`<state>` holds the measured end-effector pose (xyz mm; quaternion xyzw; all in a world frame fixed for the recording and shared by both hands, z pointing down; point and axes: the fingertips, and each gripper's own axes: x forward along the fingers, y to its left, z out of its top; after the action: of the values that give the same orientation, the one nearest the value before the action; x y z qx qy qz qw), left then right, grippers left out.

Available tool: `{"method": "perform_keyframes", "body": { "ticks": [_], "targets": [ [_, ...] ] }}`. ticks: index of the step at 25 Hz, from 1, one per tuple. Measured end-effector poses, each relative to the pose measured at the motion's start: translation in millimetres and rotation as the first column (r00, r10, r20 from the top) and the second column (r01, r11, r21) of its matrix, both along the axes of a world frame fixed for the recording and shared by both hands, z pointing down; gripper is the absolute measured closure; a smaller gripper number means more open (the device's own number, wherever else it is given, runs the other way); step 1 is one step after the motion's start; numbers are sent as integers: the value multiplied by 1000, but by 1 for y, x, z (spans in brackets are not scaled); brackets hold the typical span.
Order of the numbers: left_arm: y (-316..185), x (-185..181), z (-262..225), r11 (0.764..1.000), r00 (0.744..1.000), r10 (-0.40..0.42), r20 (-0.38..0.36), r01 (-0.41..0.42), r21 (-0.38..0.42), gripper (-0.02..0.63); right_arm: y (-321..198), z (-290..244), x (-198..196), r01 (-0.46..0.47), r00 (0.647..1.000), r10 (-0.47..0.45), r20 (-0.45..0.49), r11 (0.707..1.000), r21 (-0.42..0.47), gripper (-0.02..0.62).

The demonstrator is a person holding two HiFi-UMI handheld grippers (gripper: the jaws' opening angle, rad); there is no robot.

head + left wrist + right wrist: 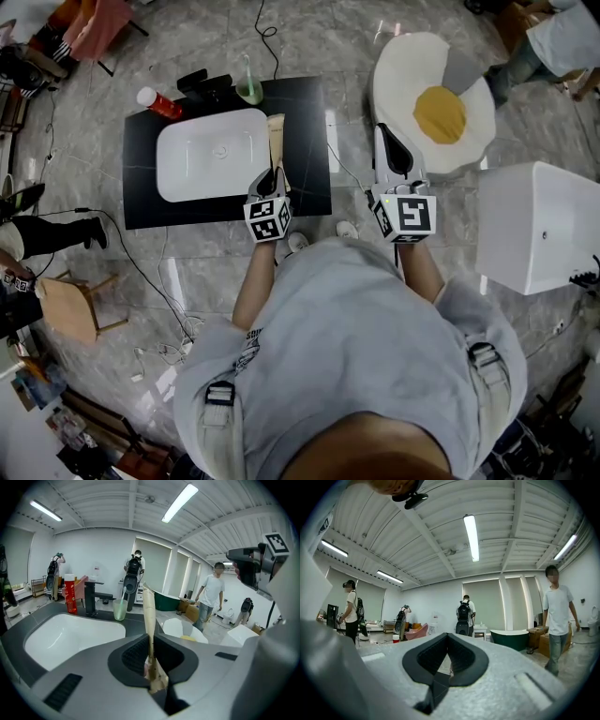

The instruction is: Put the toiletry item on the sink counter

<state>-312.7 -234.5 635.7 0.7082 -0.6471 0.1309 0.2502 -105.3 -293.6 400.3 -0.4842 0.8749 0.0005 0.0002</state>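
Note:
The toiletry item is a long beige tube (276, 141), lying over the black sink counter (141, 169) just right of the white basin (211, 155). My left gripper (274, 178) is shut on the tube's near end. In the left gripper view the tube (149, 620) stands pinched between the dark pads of the left gripper (150, 641) and runs away from the camera, past the basin (70, 634). My right gripper (392, 150) hangs right of the counter, off its edge. In the right gripper view its jaws (447, 641) are shut with nothing between them.
At the counter's back stand a red can (159, 101), a black faucet (206, 86) and a green cup (248, 91). A fried-egg rug (436, 103) lies to the right, with a white box (539, 225) nearer. A wooden stool (70, 309) stands left. People stand around the room (211, 597).

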Motion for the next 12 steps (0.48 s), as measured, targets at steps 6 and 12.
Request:
{"method": "perform_keyframes", "body": {
  "ticks": [6, 12],
  "targets": [
    [1, 2, 29, 998, 1000, 13, 10, -13, -64, 572, 1, 2, 5, -13, 1000, 13, -7, 1000, -6, 591],
    [2, 4, 50, 993, 1000, 15, 3, -15, -116, 572, -2, 2, 10, -23, 1000, 23, -10, 1000, -10, 591]
  ]
}}
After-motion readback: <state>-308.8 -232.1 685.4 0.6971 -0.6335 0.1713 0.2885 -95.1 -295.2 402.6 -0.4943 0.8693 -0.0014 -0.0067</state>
